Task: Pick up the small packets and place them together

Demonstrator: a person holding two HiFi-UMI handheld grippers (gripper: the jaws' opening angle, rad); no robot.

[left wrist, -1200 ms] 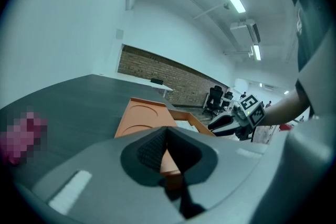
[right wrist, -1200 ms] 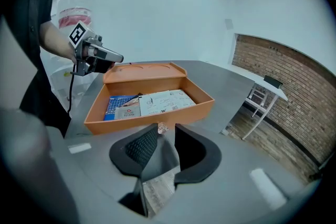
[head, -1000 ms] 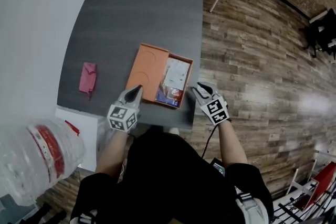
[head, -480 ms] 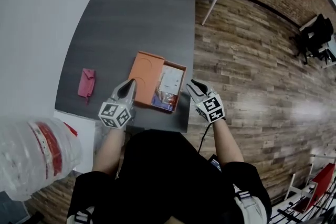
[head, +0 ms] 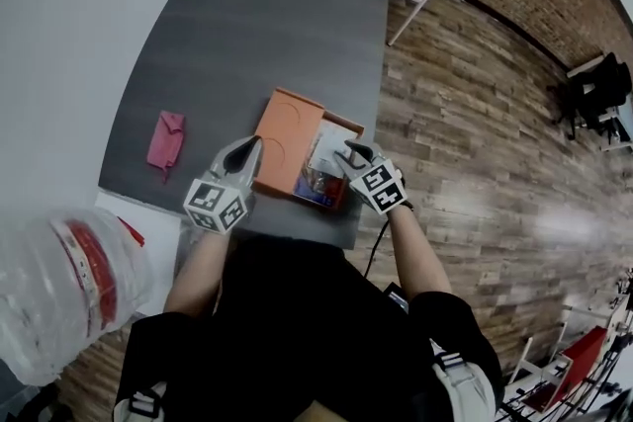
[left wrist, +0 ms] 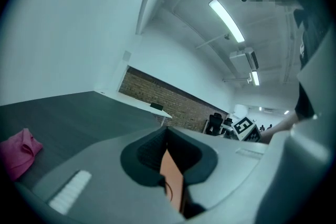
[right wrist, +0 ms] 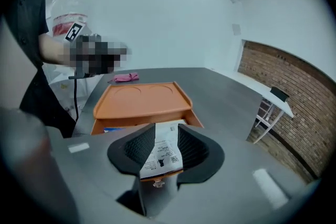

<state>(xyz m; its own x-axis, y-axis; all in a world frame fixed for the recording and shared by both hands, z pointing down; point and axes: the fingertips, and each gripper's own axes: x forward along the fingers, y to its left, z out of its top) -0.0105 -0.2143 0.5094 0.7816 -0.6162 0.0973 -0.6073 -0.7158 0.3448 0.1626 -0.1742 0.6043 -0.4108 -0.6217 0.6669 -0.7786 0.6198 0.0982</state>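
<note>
1. Right gripper (head: pixel 352 153) hovers mid-frame over the orange box (head: pixel 339 125), jaws just opened wider, with a white packet (right wrist: pixel 164 157) framed between them, unpinched.
2. Left gripper (head: pixel 245 151) looks clamped on the lid (head: pixel 287 138) edge.
3. Picking seems underway: next, lower and close on that packet.

Left gripper (head: pixel 246 153) clamped, level; right gripper (head: pixel 349 152) jaws just opening, angled down

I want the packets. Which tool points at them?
The right tool: its jaws have just been opening, the white packet showing between them. The left tool grips the orange lid.
</note>
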